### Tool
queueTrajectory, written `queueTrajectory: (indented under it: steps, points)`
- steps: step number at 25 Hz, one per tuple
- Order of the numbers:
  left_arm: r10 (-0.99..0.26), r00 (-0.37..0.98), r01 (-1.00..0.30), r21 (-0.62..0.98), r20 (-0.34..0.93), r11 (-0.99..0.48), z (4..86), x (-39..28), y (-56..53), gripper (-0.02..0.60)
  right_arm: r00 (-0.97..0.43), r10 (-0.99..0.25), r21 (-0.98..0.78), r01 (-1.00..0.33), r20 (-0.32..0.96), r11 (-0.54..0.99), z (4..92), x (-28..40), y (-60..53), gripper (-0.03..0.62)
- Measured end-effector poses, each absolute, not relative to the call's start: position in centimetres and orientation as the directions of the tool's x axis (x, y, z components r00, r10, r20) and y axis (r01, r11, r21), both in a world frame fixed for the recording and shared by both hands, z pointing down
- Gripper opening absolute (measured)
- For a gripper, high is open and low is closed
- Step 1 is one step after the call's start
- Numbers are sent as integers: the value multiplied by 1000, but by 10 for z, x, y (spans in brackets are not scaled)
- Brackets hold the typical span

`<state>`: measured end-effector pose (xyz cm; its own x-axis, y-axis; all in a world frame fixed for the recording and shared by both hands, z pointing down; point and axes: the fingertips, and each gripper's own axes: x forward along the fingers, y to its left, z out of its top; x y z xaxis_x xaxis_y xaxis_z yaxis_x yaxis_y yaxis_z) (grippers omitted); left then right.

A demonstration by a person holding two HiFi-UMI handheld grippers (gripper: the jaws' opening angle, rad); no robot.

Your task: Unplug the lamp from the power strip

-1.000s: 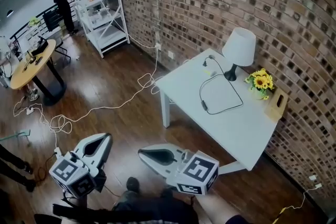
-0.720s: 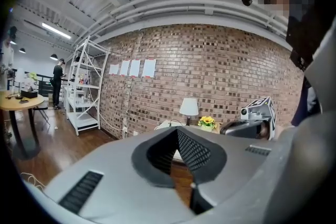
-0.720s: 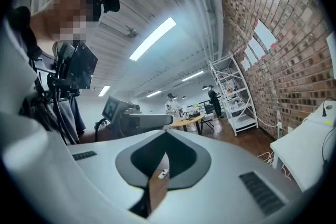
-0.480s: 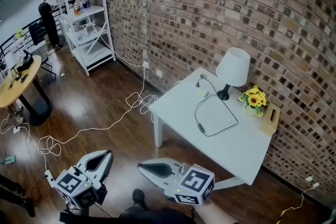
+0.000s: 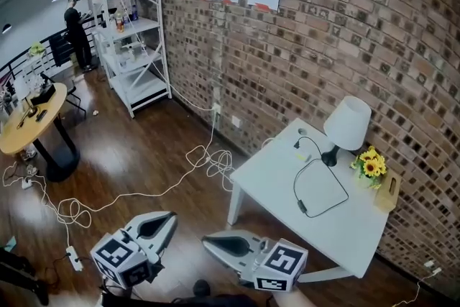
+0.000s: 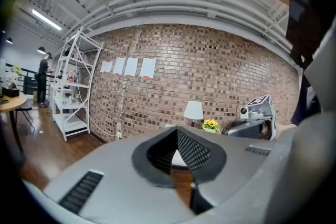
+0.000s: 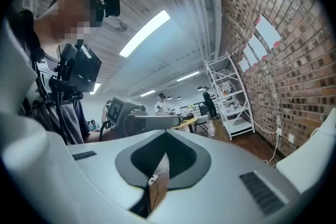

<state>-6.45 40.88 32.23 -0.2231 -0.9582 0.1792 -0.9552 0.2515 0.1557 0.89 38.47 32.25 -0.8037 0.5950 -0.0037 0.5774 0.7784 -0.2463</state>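
Observation:
The white-shaded lamp (image 5: 347, 124) stands at the far side of the white table (image 5: 269, 180), and its black cord (image 5: 320, 188) lies in a loop on the tabletop. Which item is the power strip I cannot tell; a small white block (image 5: 72, 256) lies on a floor cable at the left. My left gripper (image 5: 169, 216) and right gripper (image 5: 206, 239) hang shut and empty over the wood floor, short of the table's near corner. The left gripper view looks past its closed jaws (image 6: 176, 128) toward the lamp (image 6: 193, 110). The right gripper (image 7: 167, 131) faces away from the table, toward the left gripper (image 7: 142, 119).
Yellow flowers (image 5: 371, 165) and a wooden box (image 5: 388, 192) stand right of the lamp. White cables (image 5: 208, 157) trail over the floor from a wall socket (image 5: 216, 109). A white shelf rack (image 5: 136, 47), a round wooden table (image 5: 32, 118) and a standing person (image 5: 75, 29) are at the far left.
Both grippers have shifted lower and rightward in the head view, staying shut. The view has swung, so the table and lamp now sit lower and further right, and more wall shows.

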Motion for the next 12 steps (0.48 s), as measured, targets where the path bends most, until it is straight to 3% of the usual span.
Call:
queueTrajectory:
  steps: [12]
  points:
    - [-977,-153,-962,205,151,182,332,-128,410,21,-852,522,-241,497,49,834,332,-53,390,6]
